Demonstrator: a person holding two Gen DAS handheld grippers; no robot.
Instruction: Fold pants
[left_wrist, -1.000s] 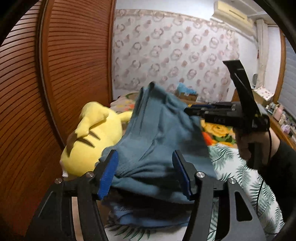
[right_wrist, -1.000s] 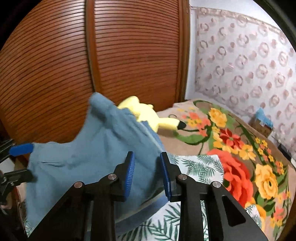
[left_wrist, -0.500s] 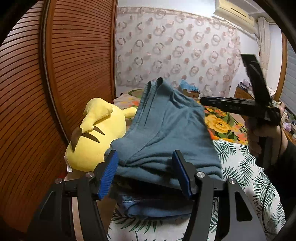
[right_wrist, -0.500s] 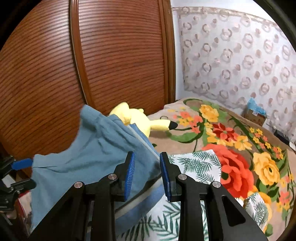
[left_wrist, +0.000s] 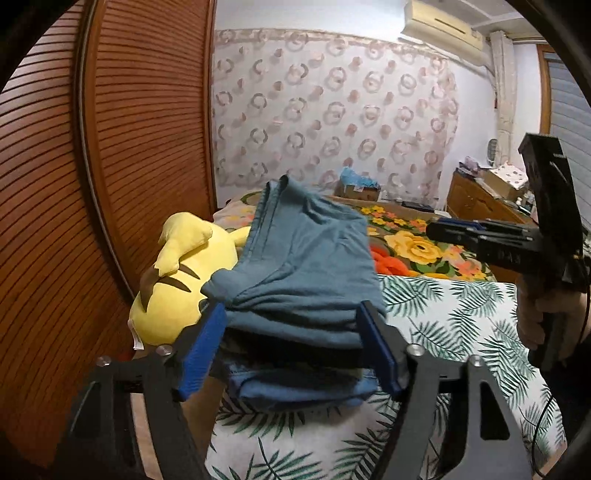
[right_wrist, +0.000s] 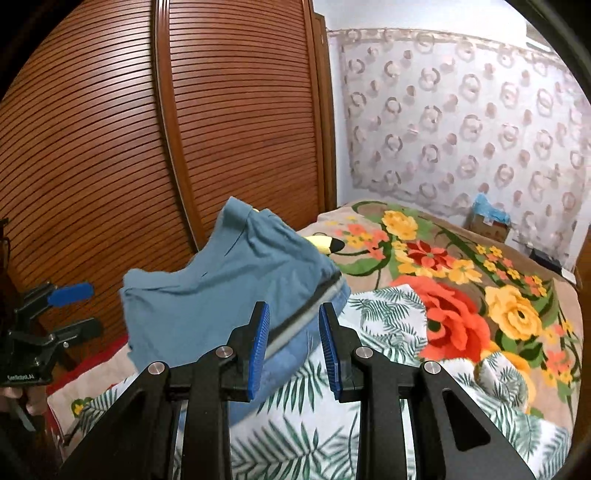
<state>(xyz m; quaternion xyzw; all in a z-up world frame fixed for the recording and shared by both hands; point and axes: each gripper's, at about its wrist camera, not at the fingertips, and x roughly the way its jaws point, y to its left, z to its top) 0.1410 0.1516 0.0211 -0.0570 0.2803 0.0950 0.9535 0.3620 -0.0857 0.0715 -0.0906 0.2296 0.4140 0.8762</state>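
Observation:
The blue pants (left_wrist: 306, 273) lie in a folded heap on the leaf-print sheet (left_wrist: 454, 325), their upper fold still raised toward the wardrobe. They also show in the right wrist view (right_wrist: 229, 291), with a grey-striped hem near my fingers. My left gripper (left_wrist: 291, 347) is open, its blue pads on either side of the heap's near edge. My right gripper (right_wrist: 293, 343) is open and empty, just beside the hem. It also shows in the left wrist view (left_wrist: 443, 230), off to the right of the pants.
A yellow plush toy (left_wrist: 177, 288) lies left of the pants against the slatted wooden wardrobe doors (left_wrist: 110, 147). A floral blanket (right_wrist: 461, 280) covers the far bed. A cardboard box (right_wrist: 487, 221) and a wooden dresser (left_wrist: 476, 199) stand at the back.
The right gripper has opened wider and drawn back to the right, away from the pants. The raised fold of the pants has sunk lower onto the heap.

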